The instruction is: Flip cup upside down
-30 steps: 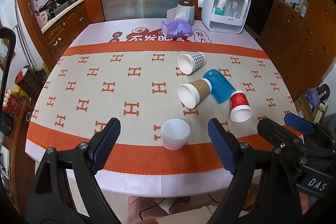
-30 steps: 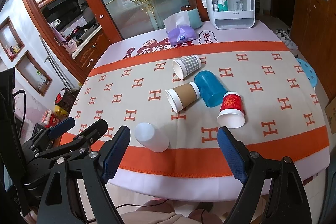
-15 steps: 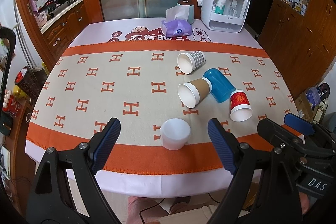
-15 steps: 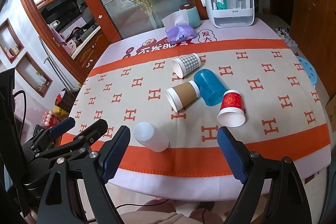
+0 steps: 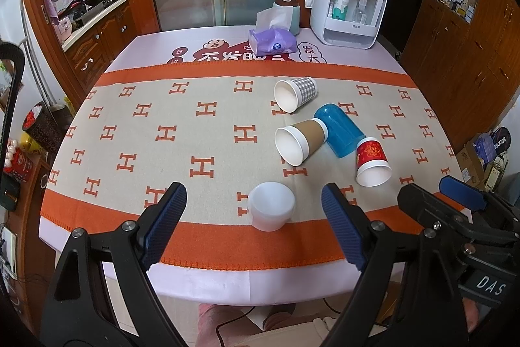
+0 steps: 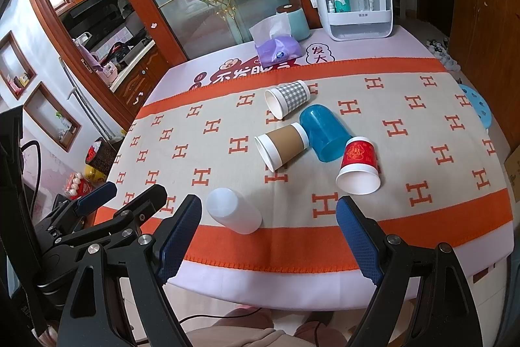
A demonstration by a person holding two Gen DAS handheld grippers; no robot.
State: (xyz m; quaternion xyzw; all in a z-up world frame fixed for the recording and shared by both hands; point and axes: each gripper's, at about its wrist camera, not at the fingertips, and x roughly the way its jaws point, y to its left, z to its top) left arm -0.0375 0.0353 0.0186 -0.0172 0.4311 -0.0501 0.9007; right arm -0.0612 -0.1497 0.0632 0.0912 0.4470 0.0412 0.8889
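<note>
Several cups lie on their sides on the orange-and-beige cloth: a white plastic cup [image 5: 271, 210] [image 6: 234, 214] nearest the front edge, a brown paper cup [image 5: 299, 140] [image 6: 281, 147], a grey checked cup [image 5: 295, 93] [image 6: 287, 98], a blue plastic cup [image 5: 339, 130] [image 6: 323, 132] and a red paper cup [image 5: 372, 161] [image 6: 359, 166]. My left gripper [image 5: 253, 223] is open and empty, held off the table's front edge with the white cup between its finger lines. My right gripper [image 6: 269, 236] is open and empty, also in front of the table.
A purple tissue pack [image 5: 271, 41], a teal roll holder [image 5: 287, 12] and a white storage box [image 5: 347, 12] stand at the table's far side. Wooden cabinets flank the room. The right gripper's body [image 5: 455, 217] shows at the right in the left wrist view.
</note>
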